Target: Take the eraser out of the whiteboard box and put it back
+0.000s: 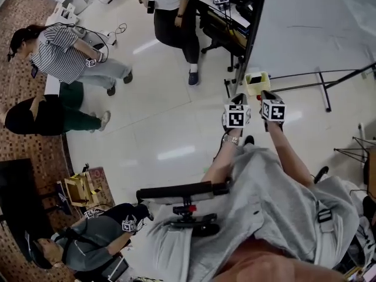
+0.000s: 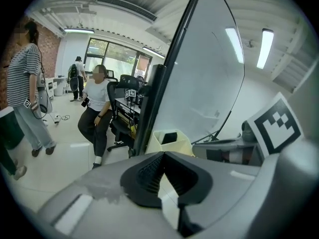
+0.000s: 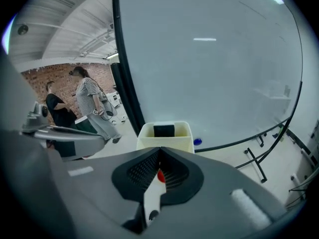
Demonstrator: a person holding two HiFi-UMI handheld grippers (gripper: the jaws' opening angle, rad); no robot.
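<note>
- The head camera looked steeply down from well above the box (image 1: 257,82). It took in the whiteboard (image 1: 311,28), the floor (image 1: 164,116), the left gripper (image 1: 237,98) and the right gripper (image 1: 268,94) just below the box.
- The left gripper's camera looked along its jaws toward the box (image 2: 171,139) from close by and from the box's left. It saw the whiteboard (image 2: 209,68) at a slant.
- The right gripper's camera faced the box (image 3: 165,136) head-on and close, with the whiteboard (image 3: 209,59) filling the view above the box.
- All three views shared the box and the whiteboard.
</note>
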